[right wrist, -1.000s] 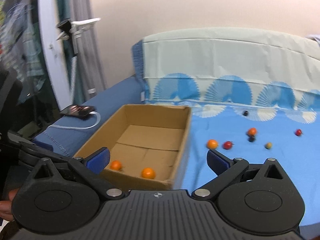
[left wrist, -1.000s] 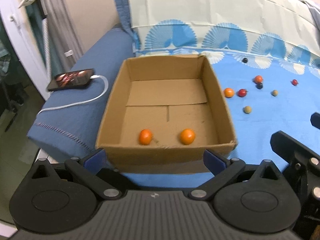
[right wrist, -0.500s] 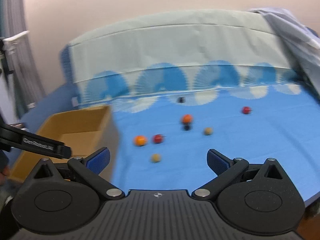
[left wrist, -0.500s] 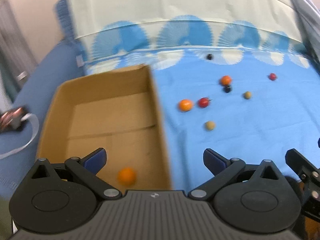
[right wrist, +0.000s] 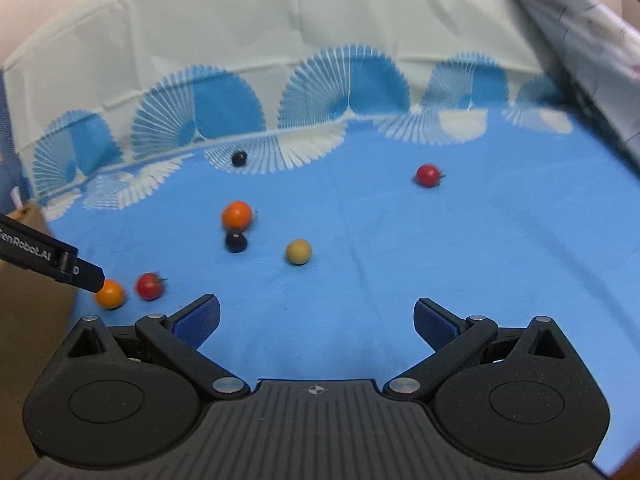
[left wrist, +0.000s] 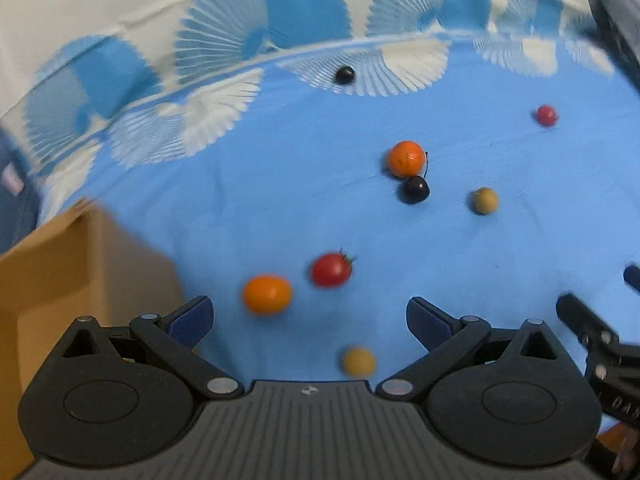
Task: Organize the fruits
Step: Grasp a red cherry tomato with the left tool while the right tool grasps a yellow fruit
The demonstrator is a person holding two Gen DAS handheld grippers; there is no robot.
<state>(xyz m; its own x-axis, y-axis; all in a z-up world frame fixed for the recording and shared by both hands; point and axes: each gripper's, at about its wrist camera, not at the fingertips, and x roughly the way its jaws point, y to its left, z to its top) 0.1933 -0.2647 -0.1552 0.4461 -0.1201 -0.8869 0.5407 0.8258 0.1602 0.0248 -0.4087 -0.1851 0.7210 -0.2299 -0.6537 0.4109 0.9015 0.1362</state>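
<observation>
Left gripper (left wrist: 308, 316): jaws spread wide, nothing between them, hovering over the blue bed sheet (left wrist: 280, 208) just beside the brown cardboard box (left wrist: 60, 280).
Right gripper (right wrist: 316, 320): jaws spread wide and empty, above the sheet, further from the box.
Landmark: the cardboard box, at the left edge of both views; its inside is not visible.
Nearest the box: a round orange fruit (left wrist: 267, 294), with a red cherry tomato with a green stalk (left wrist: 331, 270) just beside it on the far side from the box.
Close under the left gripper: a small yellowish round fruit (left wrist: 358, 361), blurred.
Further from the box: a second round orange fruit (left wrist: 405, 158) touching a dark, almost black round fruit (left wrist: 414, 189); a tan-olive round fruit (left wrist: 485, 200) near them.
Furthest from the box: a small red round fruit (left wrist: 546, 115).
Toward the fan-patterned sheet border (left wrist: 260, 36): a second dark round fruit (left wrist: 344, 75), well apart from the others.
</observation>
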